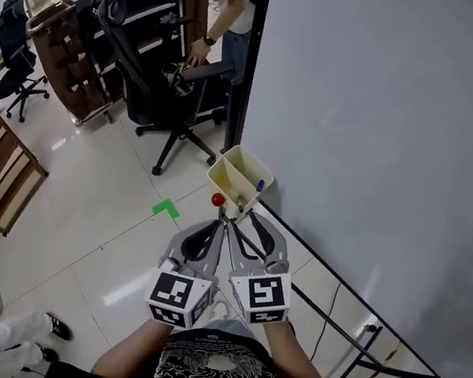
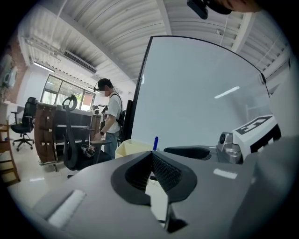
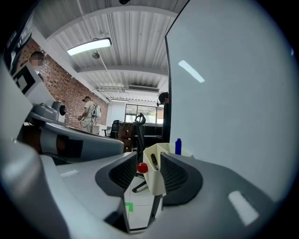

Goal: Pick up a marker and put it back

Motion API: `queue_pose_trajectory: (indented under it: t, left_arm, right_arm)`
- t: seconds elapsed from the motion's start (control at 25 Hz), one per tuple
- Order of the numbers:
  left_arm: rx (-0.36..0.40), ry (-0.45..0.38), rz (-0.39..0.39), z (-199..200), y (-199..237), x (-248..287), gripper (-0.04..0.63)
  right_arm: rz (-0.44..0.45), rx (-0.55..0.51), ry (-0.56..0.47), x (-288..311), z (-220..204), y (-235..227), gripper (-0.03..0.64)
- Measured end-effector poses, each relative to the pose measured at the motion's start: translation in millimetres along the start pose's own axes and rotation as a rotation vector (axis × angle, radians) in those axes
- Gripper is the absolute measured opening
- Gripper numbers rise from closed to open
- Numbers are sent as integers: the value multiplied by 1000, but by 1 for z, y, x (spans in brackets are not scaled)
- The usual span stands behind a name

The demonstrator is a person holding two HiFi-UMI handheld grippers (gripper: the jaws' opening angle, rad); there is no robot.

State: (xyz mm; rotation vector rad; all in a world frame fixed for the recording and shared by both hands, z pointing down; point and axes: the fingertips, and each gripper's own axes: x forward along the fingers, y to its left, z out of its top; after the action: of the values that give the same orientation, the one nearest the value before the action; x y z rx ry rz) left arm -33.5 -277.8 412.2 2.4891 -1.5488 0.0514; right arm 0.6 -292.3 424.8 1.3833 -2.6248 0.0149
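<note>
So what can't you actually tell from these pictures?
- Blue marker: only its tip shows; the cream plastic box hides the rest in every view.
- Small red ball by the box: too small to identify in the head view.
- Box contents: blocked in the left gripper view by the shut left gripper.
- Gap between the open right gripper and the box: depth unclear in its view.

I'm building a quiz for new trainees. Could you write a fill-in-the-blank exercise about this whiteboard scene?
The marker standing in the cream holder shows a ___ top.
The ball beside the holder is ___.
The left tongs are ___.
The right tongs are ___, gripping nothing.
Missing words: blue; red; shut; open.
</note>
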Motion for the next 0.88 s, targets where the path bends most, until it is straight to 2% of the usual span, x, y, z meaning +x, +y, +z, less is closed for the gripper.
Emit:
queue_pose_trajectory:
  t: [0.44, 0.64, 0.88]
  left_arm:
    - [9, 4, 47, 2, 18, 10, 5]
    - [5, 3, 52, 2, 21, 13, 5]
    - [-2, 8, 48, -1, 22, 15, 6]
  right_arm:
    - [12, -36, 9, 30, -13, -7, 130]
    - [-5, -61, 14, 36, -18, -13, 43]
    - [-10, -76, 17, 38, -19, -13, 35]
